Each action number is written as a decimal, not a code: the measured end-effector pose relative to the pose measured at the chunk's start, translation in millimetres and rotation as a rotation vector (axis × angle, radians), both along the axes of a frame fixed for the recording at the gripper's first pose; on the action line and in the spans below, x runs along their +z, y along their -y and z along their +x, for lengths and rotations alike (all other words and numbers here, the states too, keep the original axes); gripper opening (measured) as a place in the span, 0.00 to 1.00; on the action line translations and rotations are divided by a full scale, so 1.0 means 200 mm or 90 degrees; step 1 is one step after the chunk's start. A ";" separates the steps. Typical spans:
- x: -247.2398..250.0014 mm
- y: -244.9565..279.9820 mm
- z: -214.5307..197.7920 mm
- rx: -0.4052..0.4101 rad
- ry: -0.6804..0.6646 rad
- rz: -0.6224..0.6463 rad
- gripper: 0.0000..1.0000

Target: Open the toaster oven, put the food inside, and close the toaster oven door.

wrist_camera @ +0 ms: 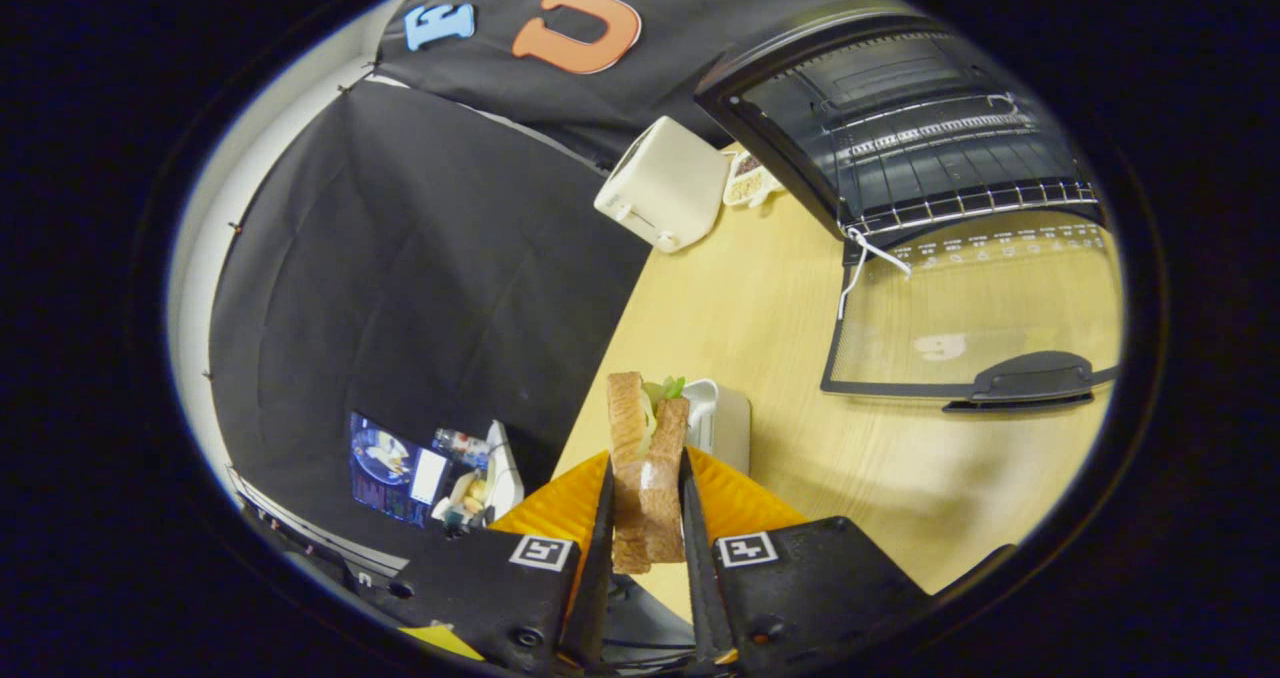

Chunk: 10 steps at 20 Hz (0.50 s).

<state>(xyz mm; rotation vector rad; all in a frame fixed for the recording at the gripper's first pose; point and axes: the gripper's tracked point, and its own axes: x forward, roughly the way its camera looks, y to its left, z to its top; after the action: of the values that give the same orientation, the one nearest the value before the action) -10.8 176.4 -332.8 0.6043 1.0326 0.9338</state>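
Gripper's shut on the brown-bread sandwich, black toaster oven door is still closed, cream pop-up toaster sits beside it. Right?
Not quite: the door is open. The gripper view shows the black toaster oven with its glass door folded down flat and the wire rack exposed. The gripper is shut on the brown-bread sandwich, and the cream pop-up toaster sits beside the oven.

A light wooden table (760, 308) stands against black cloth walls (400, 288); a white wall strip (215, 228) shows at 9 o'clock

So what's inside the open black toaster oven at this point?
Inside the black toaster oven, just a bare wire rack; its rear corners are too dark to judge. The toasted sandwich is clamped between the gripper fingers.
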 end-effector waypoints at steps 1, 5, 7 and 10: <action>0.02 0.01 0.00 -0.003 0.002 0.007 0.39; 0.12 0.07 0.04 -0.047 0.009 0.052 0.37; 0.19 0.13 0.11 -0.093 0.004 0.090 0.36; 0.22 0.26 0.28 -0.189 0.006 0.116 0.36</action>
<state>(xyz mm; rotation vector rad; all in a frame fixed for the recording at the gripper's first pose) 45.5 125.2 -289.4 0.8788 0.8257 0.7711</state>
